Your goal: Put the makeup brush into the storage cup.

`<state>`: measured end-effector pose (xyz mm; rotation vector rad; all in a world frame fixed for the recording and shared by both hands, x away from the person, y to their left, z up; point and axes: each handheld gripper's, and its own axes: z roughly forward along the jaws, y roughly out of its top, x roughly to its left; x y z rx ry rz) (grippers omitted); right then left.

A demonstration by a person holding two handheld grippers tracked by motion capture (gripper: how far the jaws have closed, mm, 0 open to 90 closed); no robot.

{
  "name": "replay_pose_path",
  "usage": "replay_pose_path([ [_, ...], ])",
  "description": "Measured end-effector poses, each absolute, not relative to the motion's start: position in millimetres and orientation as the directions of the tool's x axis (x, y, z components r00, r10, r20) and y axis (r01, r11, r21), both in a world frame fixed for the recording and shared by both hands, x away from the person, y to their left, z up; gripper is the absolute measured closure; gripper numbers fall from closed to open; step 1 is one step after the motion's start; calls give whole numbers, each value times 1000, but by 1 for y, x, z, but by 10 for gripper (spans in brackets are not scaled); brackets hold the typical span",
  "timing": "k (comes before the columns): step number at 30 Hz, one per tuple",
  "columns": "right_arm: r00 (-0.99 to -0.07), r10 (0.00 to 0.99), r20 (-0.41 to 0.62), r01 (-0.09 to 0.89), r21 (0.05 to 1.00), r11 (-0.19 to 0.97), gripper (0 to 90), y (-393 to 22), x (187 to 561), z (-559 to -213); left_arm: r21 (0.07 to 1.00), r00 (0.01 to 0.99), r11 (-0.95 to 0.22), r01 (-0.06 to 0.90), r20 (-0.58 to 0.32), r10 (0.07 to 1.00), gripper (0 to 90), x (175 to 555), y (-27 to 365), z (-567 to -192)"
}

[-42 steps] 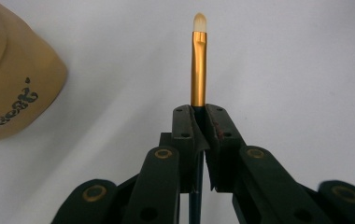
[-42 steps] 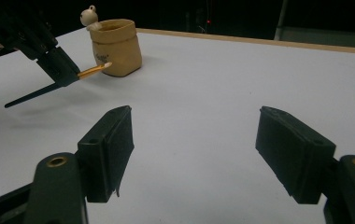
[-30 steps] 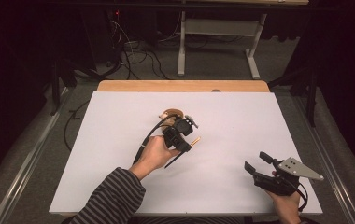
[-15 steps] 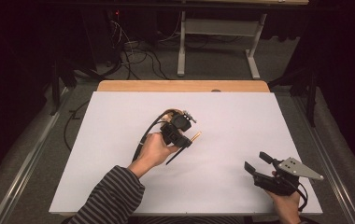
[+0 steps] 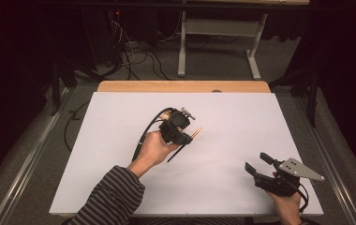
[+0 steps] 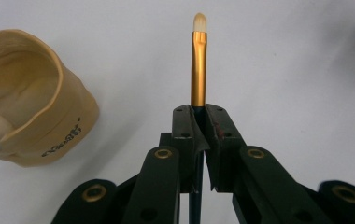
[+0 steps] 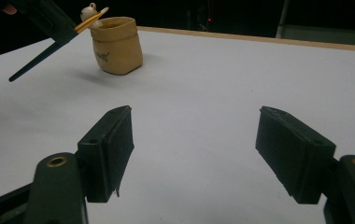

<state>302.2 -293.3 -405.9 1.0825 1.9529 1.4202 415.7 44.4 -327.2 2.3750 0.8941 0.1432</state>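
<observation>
Near the surface's (image 5: 120, 187) centre, left hand-held gripper (image 5: 188, 137) clamps the brush (image 6: 198, 65) thinly; slippage risks missing the cup (image 6: 31, 98).

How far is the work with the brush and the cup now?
Done: the left gripper has shut on the brush and holds it above the table. In hand: carrying it near the cup. Left: probably putting it inside. The right gripper waits open.

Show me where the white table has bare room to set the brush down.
Bare white table spans between the left gripper holding the brush and the right gripper. The left edge strip is free too. It is crowded by the tan cup.
</observation>
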Motion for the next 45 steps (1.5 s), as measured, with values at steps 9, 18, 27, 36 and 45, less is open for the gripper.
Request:
replay_pose_path([
  [9, -567, 822, 59, 310, 939, 146, 296, -293, 302, -406, 581, 761, -583, 568, -102, 641, 834, 418, 46, -324],
  [18, -568, 821, 57, 309, 940, 148, 296, -293, 302, -406, 610, 748, -554, 566, -99, 656, 834, 420, 47, -319],
  [27, -565, 823, 56, 311, 939, 150, 296, -293, 302, -406, 640, 742, -528, 558, -99, 663, 834, 421, 51, -313],
  [36, -568, 821, 58, 310, 939, 149, 296, -293, 302, -406, 676, 731, -496, 546, -94, 676, 835, 425, 54, -307],
  [45, -567, 821, 65, 312, 940, 141, 295, -294, 303, -406, 702, 725, -472, 533, -92, 682, 835, 432, 53, -301],
])
